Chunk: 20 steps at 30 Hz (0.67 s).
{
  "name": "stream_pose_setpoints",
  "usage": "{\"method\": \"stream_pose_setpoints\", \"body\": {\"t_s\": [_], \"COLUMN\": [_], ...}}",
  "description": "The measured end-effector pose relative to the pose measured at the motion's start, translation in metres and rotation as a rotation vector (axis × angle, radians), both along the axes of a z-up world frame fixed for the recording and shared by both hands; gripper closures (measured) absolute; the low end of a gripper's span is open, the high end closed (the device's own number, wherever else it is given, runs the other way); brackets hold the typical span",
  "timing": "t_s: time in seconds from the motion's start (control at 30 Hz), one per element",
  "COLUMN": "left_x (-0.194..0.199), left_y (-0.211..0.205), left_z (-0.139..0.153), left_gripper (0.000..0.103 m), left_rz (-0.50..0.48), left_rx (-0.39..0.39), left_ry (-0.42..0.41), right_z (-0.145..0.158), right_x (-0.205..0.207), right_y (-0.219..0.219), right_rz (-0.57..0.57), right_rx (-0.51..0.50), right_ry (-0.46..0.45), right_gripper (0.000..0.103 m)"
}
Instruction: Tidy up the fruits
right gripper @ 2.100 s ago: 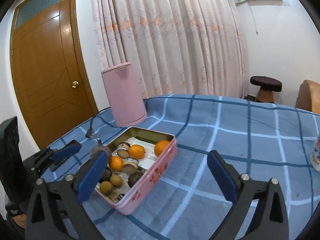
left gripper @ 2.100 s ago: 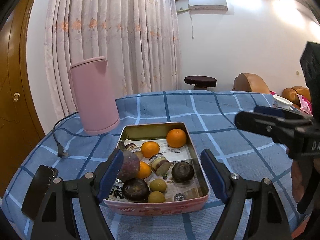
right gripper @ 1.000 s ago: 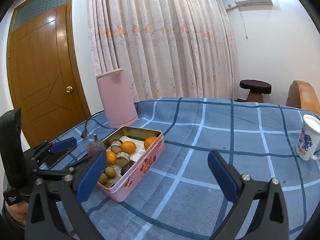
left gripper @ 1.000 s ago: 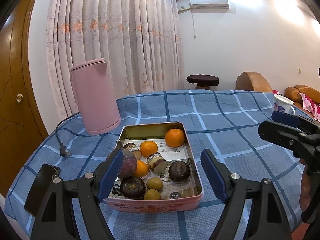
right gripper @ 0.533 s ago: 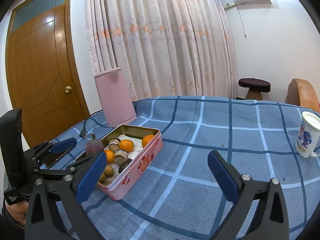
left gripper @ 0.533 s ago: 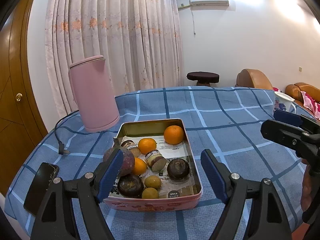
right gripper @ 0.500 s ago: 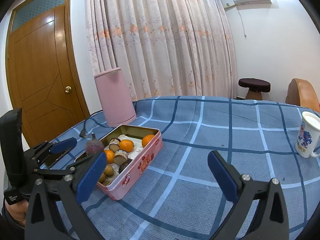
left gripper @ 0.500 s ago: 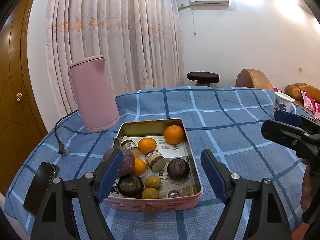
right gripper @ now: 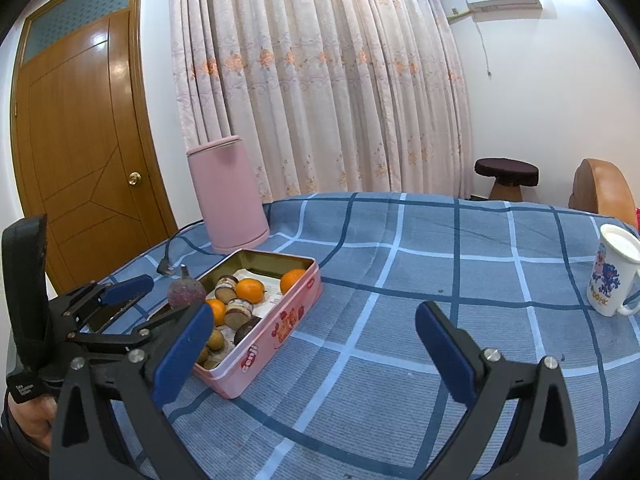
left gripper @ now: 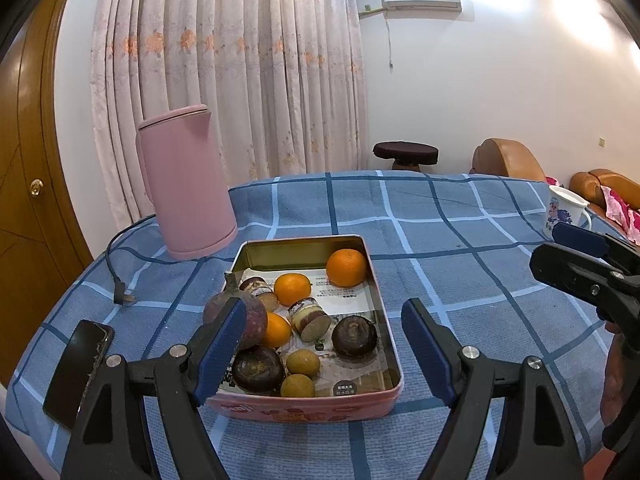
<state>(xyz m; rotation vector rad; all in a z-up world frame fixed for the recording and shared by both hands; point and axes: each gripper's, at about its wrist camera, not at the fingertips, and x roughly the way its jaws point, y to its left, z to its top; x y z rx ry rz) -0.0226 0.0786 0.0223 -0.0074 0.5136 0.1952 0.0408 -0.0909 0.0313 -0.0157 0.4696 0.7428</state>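
A pink tin [left gripper: 304,406] [right gripper: 280,328] lies on the blue checked cloth and holds three oranges [left gripper: 346,267], two dark round fruits [left gripper: 354,335], two small yellow-green fruits [left gripper: 303,362] and two little jars [left gripper: 310,316]. A purple fruit with a stem [left gripper: 240,312] [right gripper: 185,293] sits at the tin's left rim. I cannot tell whether it rests on the rim or on the cloth. My left gripper [left gripper: 324,344] [right gripper: 132,308] hangs open over the tin's near end, holding nothing. My right gripper [right gripper: 314,344] [left gripper: 576,256] is open above bare cloth to the tin's right.
A pink kettle [left gripper: 188,180] [right gripper: 230,196] stands behind the tin, its cord and plug [left gripper: 122,296] trailing left. A dark phone [left gripper: 78,372] lies by the table's left edge. A white printed mug [right gripper: 614,276] [left gripper: 564,212] stands far right. Stool and sofa lie beyond the table.
Over two seconds both grippers have drawn back from the tin, the right one shifting rightward, so the mug has come into view. In the last half second hardly anything moved.
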Motion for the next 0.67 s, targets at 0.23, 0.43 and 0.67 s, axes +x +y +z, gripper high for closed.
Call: {"method": "stream_pose_setpoints", "body": {"t_s": [0.23,0.43,0.67], "left_x": [0.0025,0.0032,0.0027], "left_y": [-0.0016,-0.0007,-0.0018], "left_z": [-0.0033,-0.0052,-0.0066], "left_gripper": [0.022,0.021,0.021], "left_rz": [-0.002,0.002,0.005], "left_rx": [-0.005,-0.005,0.001], "left_ry": [0.014,0.018,0.013], "right_z": [-0.0015,-0.0043,-0.0074], "right_x": [0.0002,-0.0013,-0.0026], "right_y": [-0.0038,-0.0050,-0.0075], "right_rz": [-0.005,-0.002,-0.017], "right_rx": [-0.003,-0.009,-0.040], "right_ry": [-0.004,0.000,-0.005], "right_gripper": [0.000,0.000,0.000]}}
